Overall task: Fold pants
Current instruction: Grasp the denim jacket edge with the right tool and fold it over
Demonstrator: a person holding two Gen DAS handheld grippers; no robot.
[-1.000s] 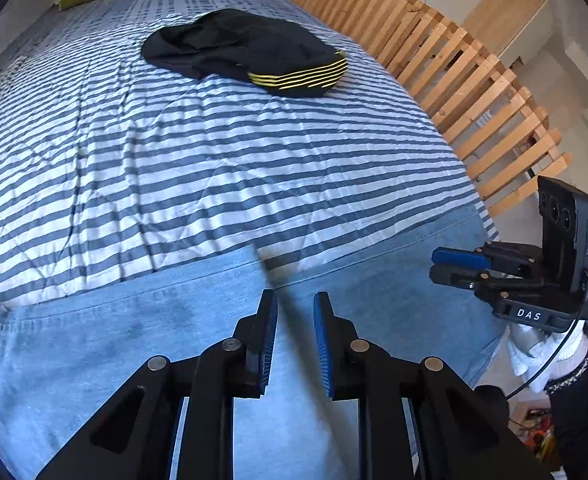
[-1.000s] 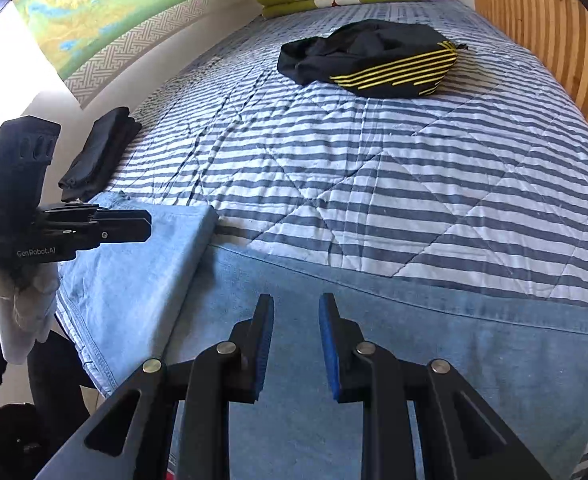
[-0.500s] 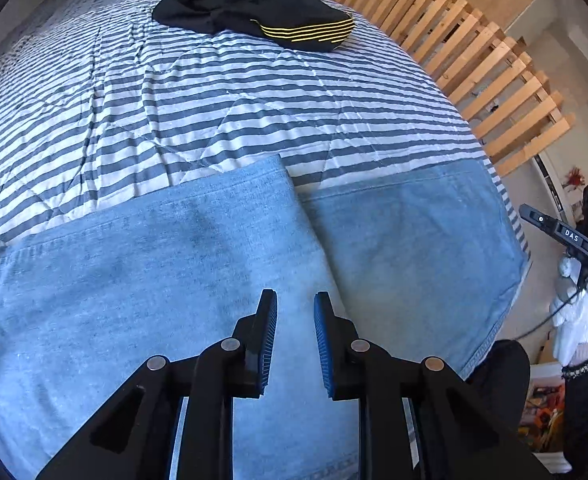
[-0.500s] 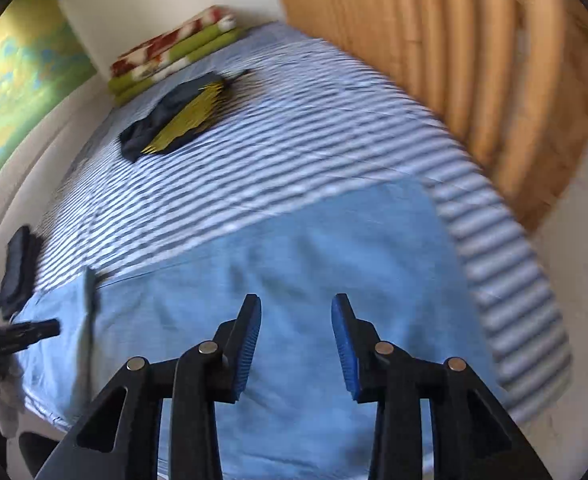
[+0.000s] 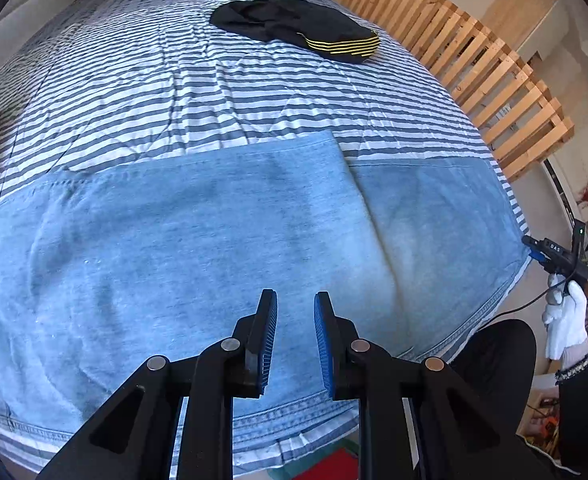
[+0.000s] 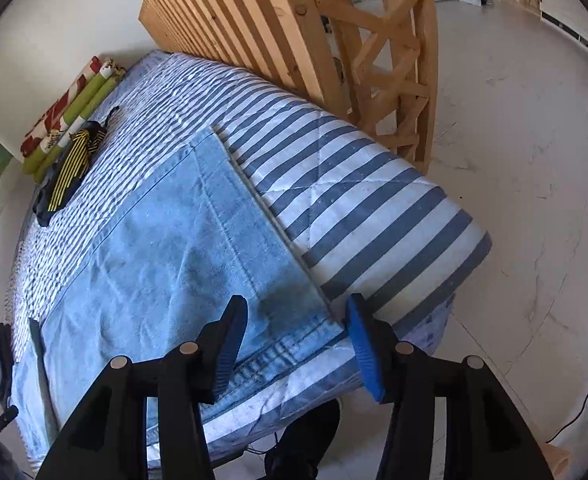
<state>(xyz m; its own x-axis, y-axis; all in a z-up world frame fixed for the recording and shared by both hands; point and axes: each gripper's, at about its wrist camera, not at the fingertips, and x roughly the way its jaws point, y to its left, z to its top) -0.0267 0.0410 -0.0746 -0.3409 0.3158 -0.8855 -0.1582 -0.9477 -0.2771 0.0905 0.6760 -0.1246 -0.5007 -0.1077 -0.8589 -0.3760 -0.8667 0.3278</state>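
Observation:
Light blue jeans (image 5: 198,232) lie flat across the near edge of the striped bed (image 5: 214,88). One part is folded over the rest, its edge running down near the middle (image 5: 358,200). My left gripper (image 5: 294,336) hovers above the folded layer, its pads close together with nothing between them. In the right wrist view my right gripper (image 6: 294,340) stands wide open just over the stitched end of the jeans (image 6: 166,248), by the bed's corner. From the left wrist view the right gripper (image 5: 554,248) sits in a white-gloved hand (image 5: 566,320).
A black garment with yellow stripes (image 5: 294,26) lies farther up the bed. A wooden slatted rail (image 5: 474,52) runs along the right side. Green and red folded bedding (image 6: 70,104) sits at the head. Pale floor (image 6: 514,200) lies past the corner.
The right gripper swung to the jeans' right end and opened wide. The folded denim layer now lies flat, and the left gripper has drawn back from it without changing its gap.

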